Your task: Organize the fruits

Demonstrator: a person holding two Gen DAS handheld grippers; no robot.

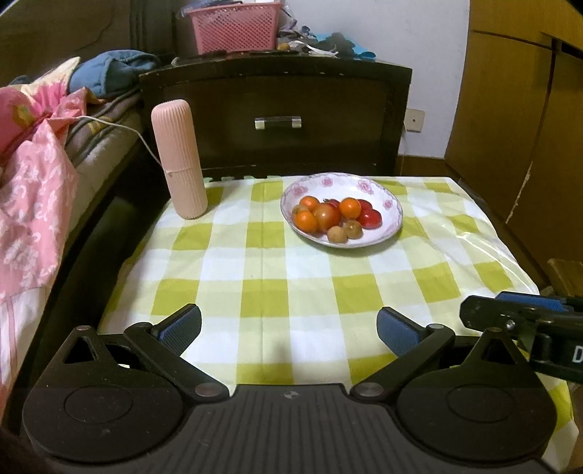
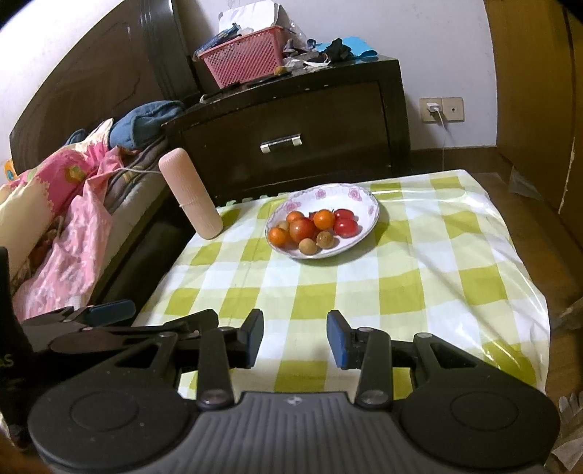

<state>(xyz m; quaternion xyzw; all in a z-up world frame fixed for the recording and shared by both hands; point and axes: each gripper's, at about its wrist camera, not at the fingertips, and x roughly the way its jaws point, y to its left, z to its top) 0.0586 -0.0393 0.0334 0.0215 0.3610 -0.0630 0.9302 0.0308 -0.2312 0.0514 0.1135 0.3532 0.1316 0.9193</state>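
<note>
A tabletop [image 1: 284, 277] covered with a green-and-white checked cloth filled the middle of both views. Toward its far edge sat a white plate [image 1: 391, 222] with pink flower prints on its rim. On the plate lay a small heap of fruits [image 1: 329, 217]: orange ones at the left and centre, red ones to the right, and two small brownish ones at the near side. All of them touched or nearly touched one another.

At the far left corner of the tabletop stood an upright, ribbed pink cylinder [image 1: 178, 160], well apart from the plate. Behind the tabletop was a dark wooden nightstand [image 1: 277, 109] with a metal drawer handle, and a pink plastic basket [image 1: 237, 27] rested on top of it. A bed with pink patterned bedding [image 1: 32, 182] and a blue cloth ran along the left side.

The left claw [image 1: 288, 328] hung over the near edge of the tabletop, released, its blue-padded fingers spread wide with nothing between them. The right claw [image 2: 295, 337] hung just beside it, also over the near edge; its blue pads stood apart by a narrower gap, and nothing was gripped between them. Both claws were well apart from the plate of fruits. Each claw showed at the edge of the other's view.
</note>
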